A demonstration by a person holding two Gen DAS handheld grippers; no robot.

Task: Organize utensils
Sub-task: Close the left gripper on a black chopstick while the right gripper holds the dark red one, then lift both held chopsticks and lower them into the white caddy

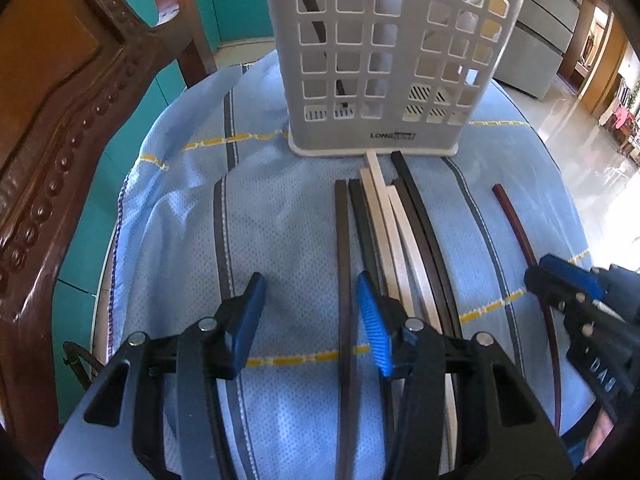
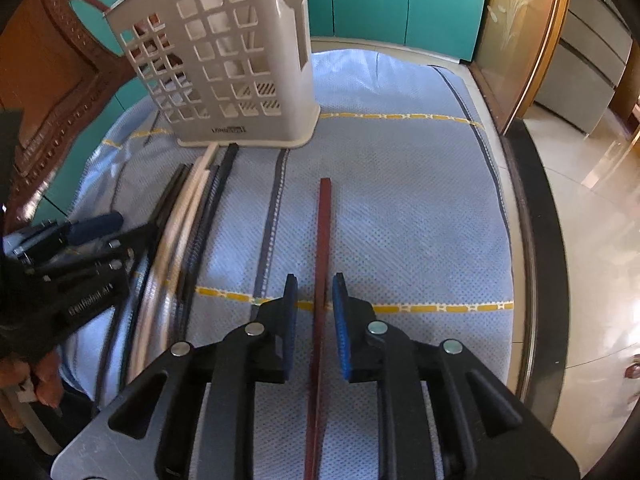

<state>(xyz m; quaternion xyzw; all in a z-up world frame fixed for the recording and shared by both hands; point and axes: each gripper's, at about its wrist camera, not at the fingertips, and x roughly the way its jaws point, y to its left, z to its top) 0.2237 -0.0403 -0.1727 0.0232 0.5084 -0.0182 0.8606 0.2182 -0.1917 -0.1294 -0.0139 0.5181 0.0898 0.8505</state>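
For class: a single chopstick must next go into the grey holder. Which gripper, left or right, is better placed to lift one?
Right. The right gripper already straddles the lone red chopstick. The left gripper hangs open beside the crowded bundle.

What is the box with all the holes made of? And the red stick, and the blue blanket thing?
The holder looks like pale matte moulded plastic: thin walls, neat square holes, a printed logo. The red chopstick could be lacquered wood or plastic; it is smooth, slightly shiny and square-edged. The cloth is woven fabric: dotted weave, stripes, soft wrinkles.
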